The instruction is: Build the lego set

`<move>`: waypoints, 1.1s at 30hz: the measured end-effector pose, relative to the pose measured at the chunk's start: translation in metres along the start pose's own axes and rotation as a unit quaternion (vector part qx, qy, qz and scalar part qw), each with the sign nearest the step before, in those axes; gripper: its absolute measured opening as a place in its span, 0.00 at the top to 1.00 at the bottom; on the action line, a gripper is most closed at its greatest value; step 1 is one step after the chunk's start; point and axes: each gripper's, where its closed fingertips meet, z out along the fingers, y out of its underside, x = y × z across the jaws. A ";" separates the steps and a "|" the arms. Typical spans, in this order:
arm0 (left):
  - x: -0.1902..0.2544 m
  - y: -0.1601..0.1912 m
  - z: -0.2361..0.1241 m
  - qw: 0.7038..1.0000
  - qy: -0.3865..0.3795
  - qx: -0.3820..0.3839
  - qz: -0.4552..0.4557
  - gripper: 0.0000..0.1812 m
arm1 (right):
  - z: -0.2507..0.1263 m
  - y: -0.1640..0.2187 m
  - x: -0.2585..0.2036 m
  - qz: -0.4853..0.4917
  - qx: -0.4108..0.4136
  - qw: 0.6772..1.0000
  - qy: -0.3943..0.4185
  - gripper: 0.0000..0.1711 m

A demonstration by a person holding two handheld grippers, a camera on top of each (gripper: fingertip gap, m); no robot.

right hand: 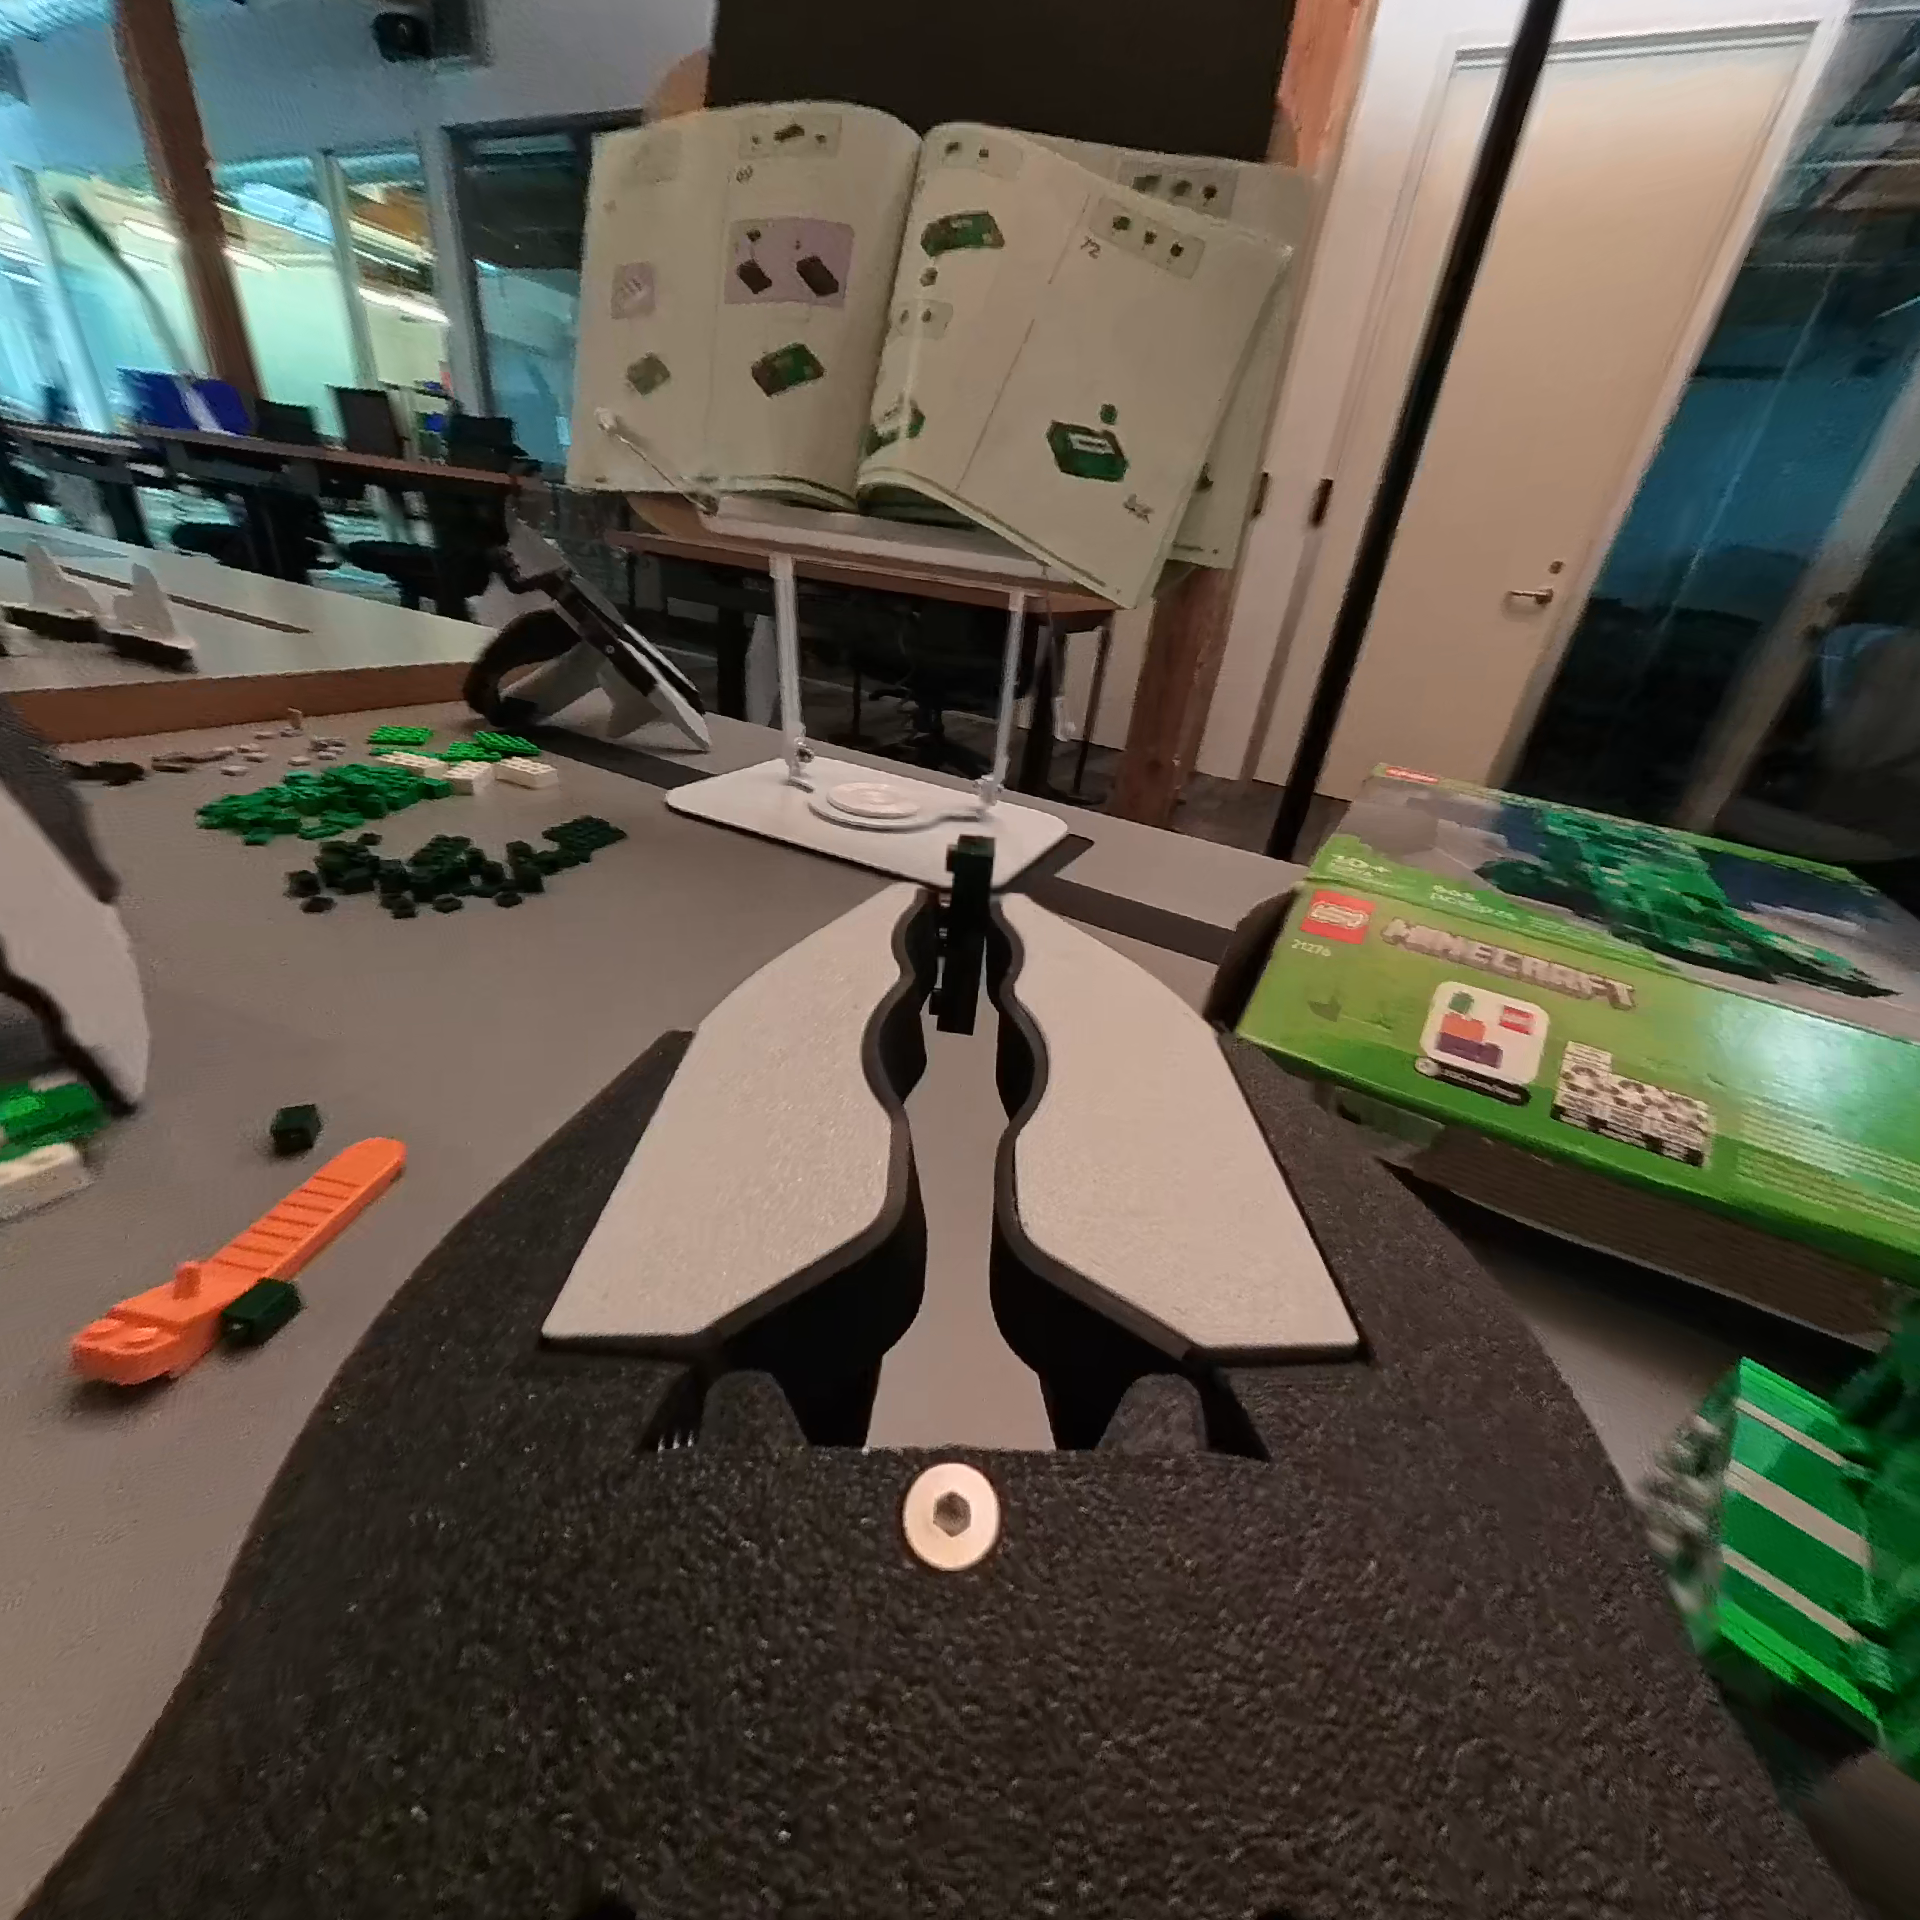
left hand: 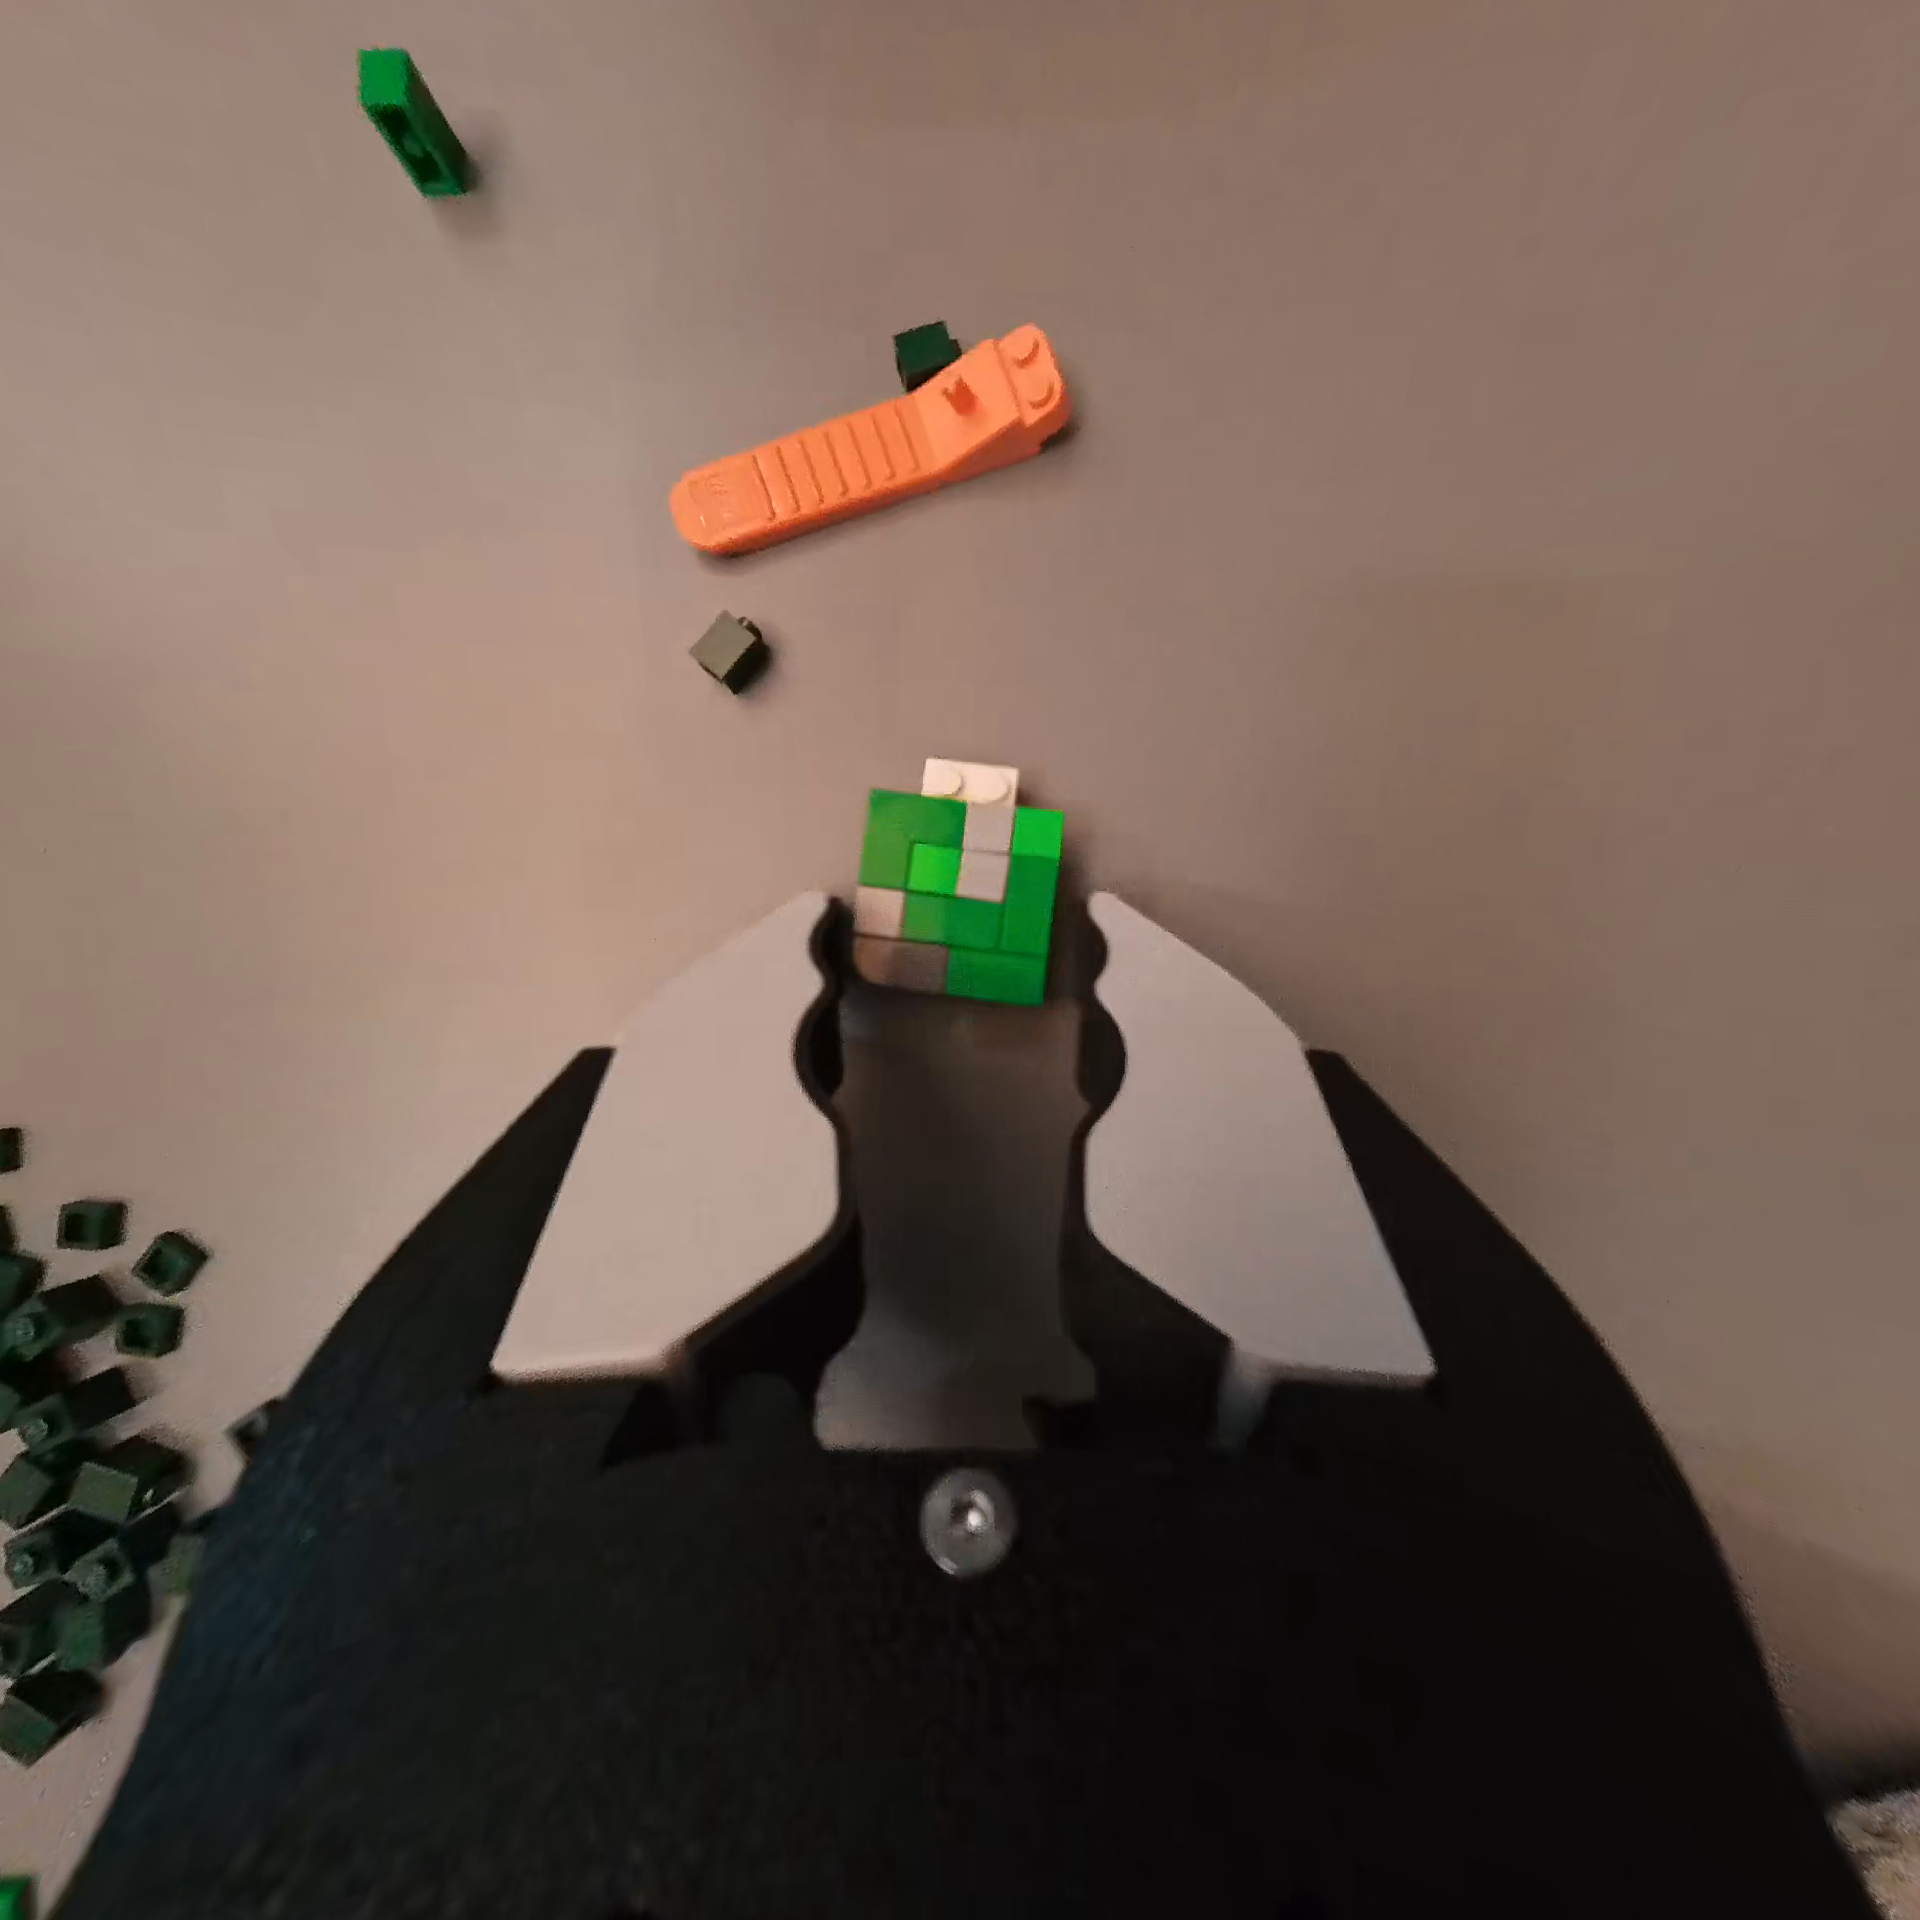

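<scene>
A small block assembly of bright green, grey and white bricks was seen at the centre of the left wrist view, resting on the grey table just beyond the tips of the left gripper. The fingers were spread, the assembly lying at their mouth; whether either finger touched it could not be told, and its near edge was blurred.

In the right wrist view, the right gripper was pressed together on a thin dark green piece, held upright at the frame's centre. Only its edge was shown, so its exact shape was hard to make out.

An orange brick separator was seen above the assembly in the left view, with a dark green brick against its thick end and a dark grey brick below it. A bright green brick lay at the upper left. A heap of dark green bricks was cut off by the lower left edge.

Behind the right gripper, an open instruction booklet was propped on a white stand. The green set box was seen at the right, and a blurred green build was cut off at the lower right edge.
</scene>
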 end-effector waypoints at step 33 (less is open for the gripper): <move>-0.057 -0.110 0.023 0.915 -0.316 0.196 0.160 0.80 | 0.001 0.033 -0.108 0.327 -0.223 0.858 -0.326 0.95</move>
